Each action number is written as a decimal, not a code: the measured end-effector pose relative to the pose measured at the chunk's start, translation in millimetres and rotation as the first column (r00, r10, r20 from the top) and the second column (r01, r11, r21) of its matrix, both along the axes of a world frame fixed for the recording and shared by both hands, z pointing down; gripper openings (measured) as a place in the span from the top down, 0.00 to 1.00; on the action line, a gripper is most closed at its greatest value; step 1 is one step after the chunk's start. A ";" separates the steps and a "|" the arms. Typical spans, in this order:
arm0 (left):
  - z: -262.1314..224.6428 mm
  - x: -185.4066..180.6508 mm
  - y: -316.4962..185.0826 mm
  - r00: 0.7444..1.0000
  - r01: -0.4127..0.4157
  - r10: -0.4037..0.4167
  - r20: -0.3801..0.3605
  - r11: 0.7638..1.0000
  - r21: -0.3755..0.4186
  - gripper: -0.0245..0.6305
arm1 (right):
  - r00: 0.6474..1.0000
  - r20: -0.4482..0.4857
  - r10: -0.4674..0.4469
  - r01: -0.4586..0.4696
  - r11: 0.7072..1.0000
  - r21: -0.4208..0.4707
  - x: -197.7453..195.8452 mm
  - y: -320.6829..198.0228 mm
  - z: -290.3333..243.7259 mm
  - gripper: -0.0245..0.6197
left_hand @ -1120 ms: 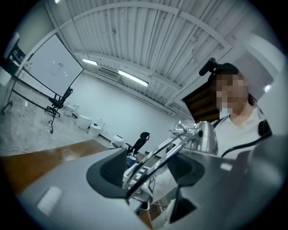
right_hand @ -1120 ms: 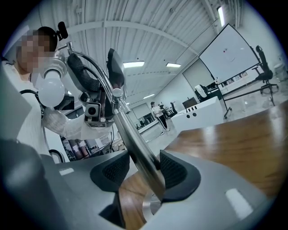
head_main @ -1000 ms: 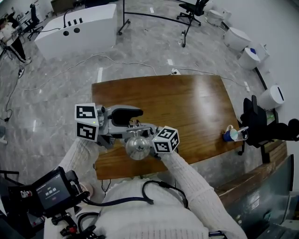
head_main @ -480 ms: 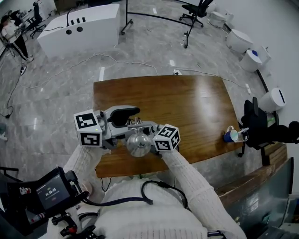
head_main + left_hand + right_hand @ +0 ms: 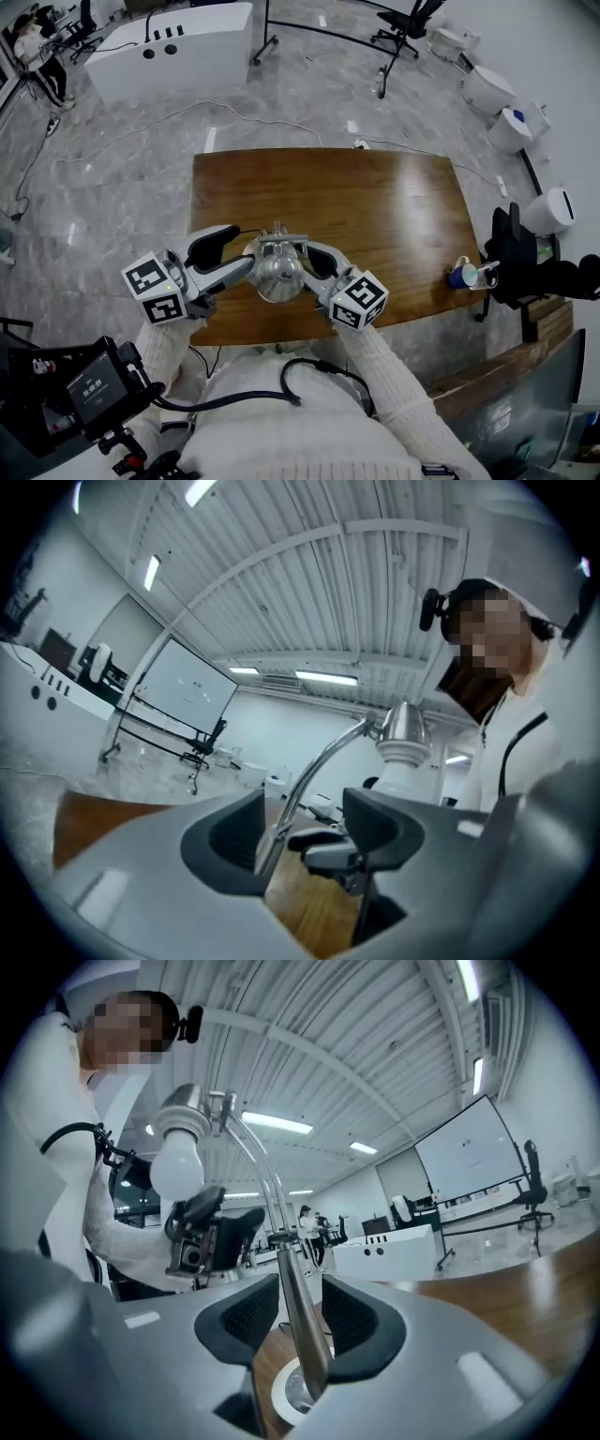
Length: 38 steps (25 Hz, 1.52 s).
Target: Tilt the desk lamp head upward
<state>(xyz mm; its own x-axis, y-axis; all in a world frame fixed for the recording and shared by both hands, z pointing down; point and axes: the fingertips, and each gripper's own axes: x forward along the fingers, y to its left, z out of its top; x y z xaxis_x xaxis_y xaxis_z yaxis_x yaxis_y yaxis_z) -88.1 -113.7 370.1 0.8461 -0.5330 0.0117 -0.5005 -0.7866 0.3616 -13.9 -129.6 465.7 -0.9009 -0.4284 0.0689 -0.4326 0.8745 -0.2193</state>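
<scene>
Desk lamp (image 5: 279, 270) is standing near the front edge of the wooden surface (image 5: 375, 206). My right hand-held gripper (image 5: 284, 1309) is closing its jaws around the lamp's thin stem (image 5: 302, 1344), not yet pinching it. My left hand-held gripper (image 5: 302, 829) is gaping apart around the curved arm (image 5: 314, 764).

The right gripper (image 5: 292, 1314) is closing its jaws about the desk lamp's chrome stem (image 5: 299, 1330), with a gap on the stem's left; the round lamp base (image 5: 279, 1389) sits below on the wooden table (image 5: 525, 1297); the lamp head (image 5: 178, 1157) hangs upper left, above the left gripper (image 5: 211, 1232).
</scene>
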 end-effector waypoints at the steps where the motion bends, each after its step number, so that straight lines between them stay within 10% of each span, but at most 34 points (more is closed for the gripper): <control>1: 6.1 -3.6 9.4 0.999 0.048 -0.048 -0.005 0.999 -0.023 0.58 | 1.000 -0.006 0.014 -0.013 1.000 0.022 6.9 11.5 -7.9 0.75; 8: 76.1 8.2 56.0 0.972 0.224 -0.232 -0.020 0.954 -0.198 0.70 | 0.975 -0.194 0.111 -0.090 0.990 0.112 17.4 72.0 -24.6 0.92; 12: 79.2 16.6 79.3 0.927 0.372 -0.375 0.007 0.916 -0.150 0.95 | 0.973 -0.170 0.156 -0.155 0.988 0.021 24.2 94.1 -24.5 0.96; 16: 85.6 23.7 100.1 0.870 0.448 -0.438 0.227 0.894 0.009 0.95 | 0.966 -0.168 0.196 -0.195 0.980 0.025 36.0 109.6 -18.7 0.96; 25: 112.0 37.7 100.7 0.837 0.429 -0.384 0.391 0.903 -0.030 0.95 | 0.958 -0.249 0.141 -0.155 0.987 -0.040 8.4 112.7 5.0 0.96; 38: 121.0 47.6 90.6 0.863 0.379 -0.331 0.382 0.923 -0.058 0.95 | 0.938 -0.308 0.156 -0.188 0.979 -0.078 -5.8 110.4 20.1 0.96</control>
